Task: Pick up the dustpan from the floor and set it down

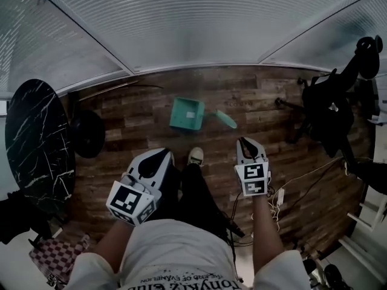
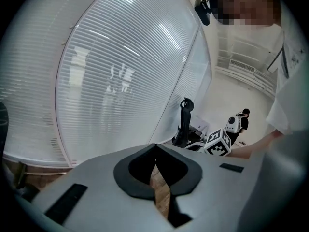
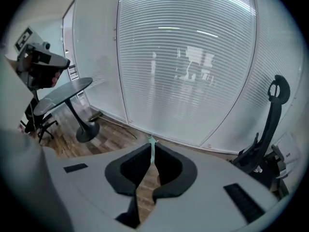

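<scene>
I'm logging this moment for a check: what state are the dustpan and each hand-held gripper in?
Dustpan: lying on the wood floor, not held, clear of both grippers.
Left hand-held gripper: jaws together, empty.
Right hand-held gripper: jaws all but together, gripping nothing.

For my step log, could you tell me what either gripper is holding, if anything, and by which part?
Nothing is held: the left gripper and right gripper are shut on nothing; the dustpan lies on the floor, clear of both.
</scene>
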The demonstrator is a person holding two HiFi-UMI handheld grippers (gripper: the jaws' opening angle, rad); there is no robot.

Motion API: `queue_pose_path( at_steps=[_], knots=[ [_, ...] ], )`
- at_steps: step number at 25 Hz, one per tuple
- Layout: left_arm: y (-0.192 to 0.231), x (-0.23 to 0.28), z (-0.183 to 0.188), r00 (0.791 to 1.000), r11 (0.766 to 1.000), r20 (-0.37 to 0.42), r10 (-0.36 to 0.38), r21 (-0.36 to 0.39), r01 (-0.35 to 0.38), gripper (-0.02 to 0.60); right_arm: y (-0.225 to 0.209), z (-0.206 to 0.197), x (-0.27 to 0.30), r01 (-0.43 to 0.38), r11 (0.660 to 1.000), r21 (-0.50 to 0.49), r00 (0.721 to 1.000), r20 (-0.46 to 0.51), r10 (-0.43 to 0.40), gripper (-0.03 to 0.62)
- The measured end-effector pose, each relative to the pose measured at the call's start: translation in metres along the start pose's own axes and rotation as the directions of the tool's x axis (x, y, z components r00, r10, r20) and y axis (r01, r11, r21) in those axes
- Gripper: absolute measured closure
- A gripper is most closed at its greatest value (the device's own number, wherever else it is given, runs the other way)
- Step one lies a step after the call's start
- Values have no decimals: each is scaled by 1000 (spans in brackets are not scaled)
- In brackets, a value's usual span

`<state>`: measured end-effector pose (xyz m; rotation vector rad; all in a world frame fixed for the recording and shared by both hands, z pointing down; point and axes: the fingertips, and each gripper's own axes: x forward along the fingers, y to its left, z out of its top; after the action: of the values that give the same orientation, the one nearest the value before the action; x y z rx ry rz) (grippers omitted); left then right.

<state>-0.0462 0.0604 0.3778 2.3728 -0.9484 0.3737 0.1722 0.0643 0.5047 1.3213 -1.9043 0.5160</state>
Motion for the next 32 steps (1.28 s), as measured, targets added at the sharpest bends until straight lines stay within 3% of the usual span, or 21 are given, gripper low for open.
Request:
queue_pose_path(
  at_steps=[9,13,21,27,32],
  knots=[
    [-9,-33,33,999,998,44,11,62,-14,558,14,61,-72,2,999,43,993,120,-7,568],
    [-7,-42,37,999,997,21,44,70,-46,558,12,83,-101,34,998,44,985,167,-41,569],
    [-11,-47,43,998,994,0,68,83,-68,558,27,94,-143,5,995,104,973,229,-28,569],
    [-21,-50,55,998,992,12,61,111,-62,558,39,98,-147,-66,978,198,955,296,5,569],
    [-24,-52,51,999,991,-5,51,127,-50,558,50,103,-148,-70,977,199,949,314,4,569]
  ],
)
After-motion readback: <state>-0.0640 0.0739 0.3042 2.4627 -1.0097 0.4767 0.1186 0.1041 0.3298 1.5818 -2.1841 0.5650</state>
